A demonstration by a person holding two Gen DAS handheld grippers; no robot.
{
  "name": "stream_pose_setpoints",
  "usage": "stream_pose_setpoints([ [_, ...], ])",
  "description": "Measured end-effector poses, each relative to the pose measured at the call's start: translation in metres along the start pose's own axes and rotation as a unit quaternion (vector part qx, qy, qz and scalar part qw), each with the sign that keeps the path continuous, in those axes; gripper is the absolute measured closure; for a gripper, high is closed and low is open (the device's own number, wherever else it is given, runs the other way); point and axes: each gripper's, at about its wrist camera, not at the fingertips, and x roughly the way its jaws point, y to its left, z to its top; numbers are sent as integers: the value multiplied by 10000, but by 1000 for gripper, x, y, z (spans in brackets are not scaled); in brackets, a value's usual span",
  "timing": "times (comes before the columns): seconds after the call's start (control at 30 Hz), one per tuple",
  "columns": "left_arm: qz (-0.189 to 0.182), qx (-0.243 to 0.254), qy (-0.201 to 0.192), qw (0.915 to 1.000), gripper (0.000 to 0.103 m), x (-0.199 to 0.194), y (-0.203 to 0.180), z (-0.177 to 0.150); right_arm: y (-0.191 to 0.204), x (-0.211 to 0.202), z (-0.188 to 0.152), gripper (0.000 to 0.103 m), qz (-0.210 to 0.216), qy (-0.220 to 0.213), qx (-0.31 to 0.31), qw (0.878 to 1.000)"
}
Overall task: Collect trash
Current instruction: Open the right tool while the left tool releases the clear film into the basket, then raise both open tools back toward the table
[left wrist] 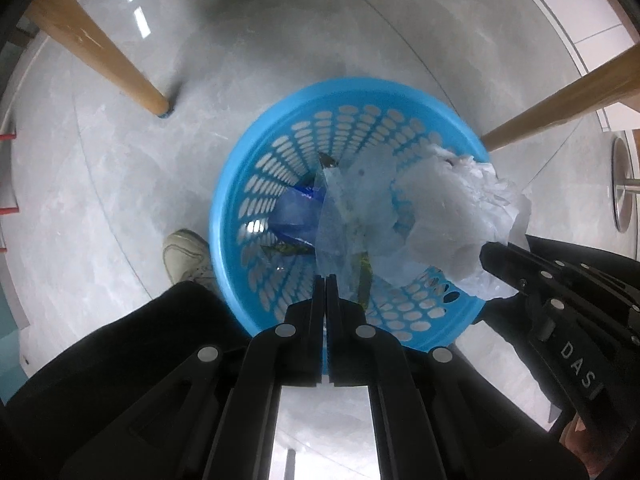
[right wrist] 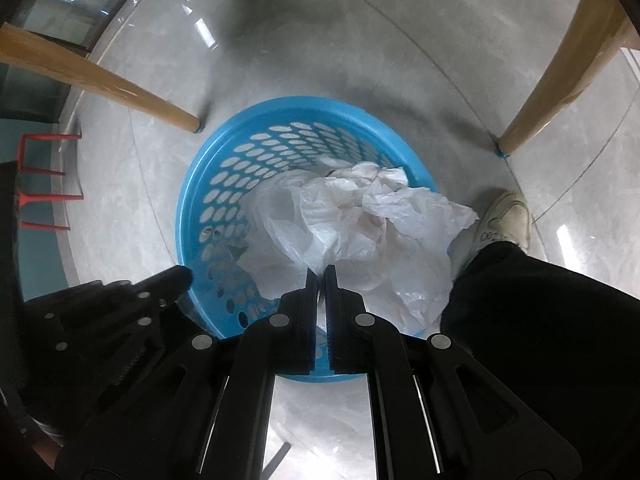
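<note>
A crumpled plastic bag (right wrist: 352, 224) is being held over the blue basket (left wrist: 248, 168) by both grippers, the left gripper (left wrist: 325, 280) and right gripper (right wrist: 318, 272) each clamped on it; releasing is being called for next.

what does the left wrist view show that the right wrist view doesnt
Only the left wrist view shows trash already down in the basket: blue wrappers under a thin clear sheet pinched in the left tool, plus a round metal base at the right edge.

Only the right wrist view shows a red wire rack at the left.

Both show the blue basket, the crumpled white plastic bag held by the right tool, wooden legs, grey floor and a pale shoe.
</note>
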Motion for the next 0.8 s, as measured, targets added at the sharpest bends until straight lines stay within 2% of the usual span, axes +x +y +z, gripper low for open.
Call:
stream_pose_setpoints([
  [0.07, -77, -48, 75, 9999, 99, 6, 2, 2, 0, 8, 1, 96, 37, 98, 8, 9999],
  [0.1, -165, -75, 128, 9998, 89, 8, 4, 3, -1, 10, 1, 91, 45, 134, 25, 9999],
  [0.13, -271, -116, 184, 9994, 69, 9, 6, 3, -2, 13, 0, 83, 72, 201, 62, 9998],
  [0.17, -311, -170, 166, 9992, 64, 8, 7, 3, -3, 15, 0, 82, 70, 228, 80, 9997],
  [0.27, -183, -242, -12, 9995, 65, -2, 12, 4, -6, 15, -1, 78, 10, 249, 144, 9996],
  [0.43, -80, -371, -166, 9991, 65, -14, 20, 1, -4, 4, -3, 62, 64, 141, 114, 9998],
  [0.7, 7, -497, -466, 9977, 65, -40, 30, -14, 6, -21, -17, 60, -21, -82, -109, 9999],
  [0.8, 2, -492, -615, 9969, 65, -54, 32, -25, 10, -37, -26, 56, -148, -189, -207, 9995],
])
